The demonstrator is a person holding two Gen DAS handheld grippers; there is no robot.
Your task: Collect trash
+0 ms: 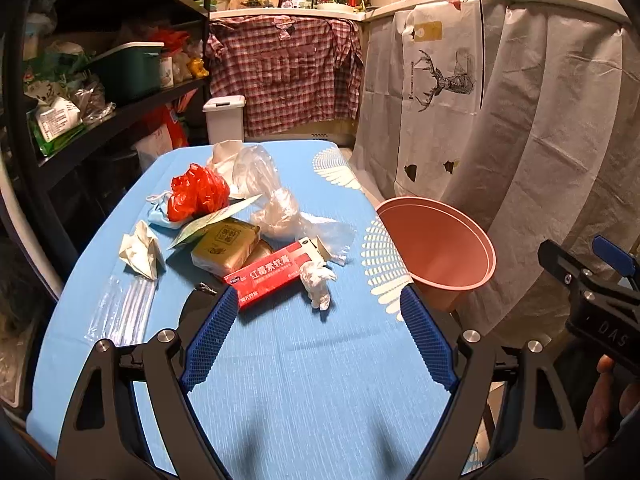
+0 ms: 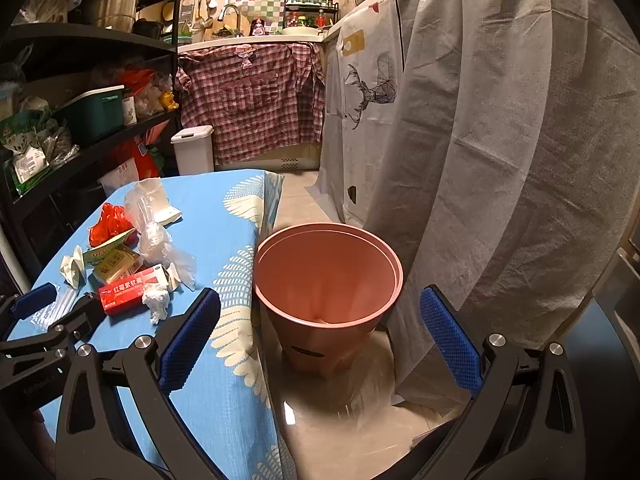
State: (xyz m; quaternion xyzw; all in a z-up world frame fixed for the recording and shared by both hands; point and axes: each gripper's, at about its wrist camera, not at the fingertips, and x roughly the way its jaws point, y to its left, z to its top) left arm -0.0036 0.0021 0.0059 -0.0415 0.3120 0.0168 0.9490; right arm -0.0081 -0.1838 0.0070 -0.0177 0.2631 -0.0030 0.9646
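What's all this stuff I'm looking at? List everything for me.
Table: one, blue cloth with white pattern.
Bin: one, pink, empty, on the floor right of the table.
Red box: one, nearest of the pile.
Tan pack: one, behind the red box.
Red bag: one, crumpled, far side of the pile.
Clear bags: several, right of the red bag.
Tissues: two, white, one by the red box, one at left.
Shelf: one, black, left wall.
Left claw: open, over the table.
Right claw: open, facing the bin.
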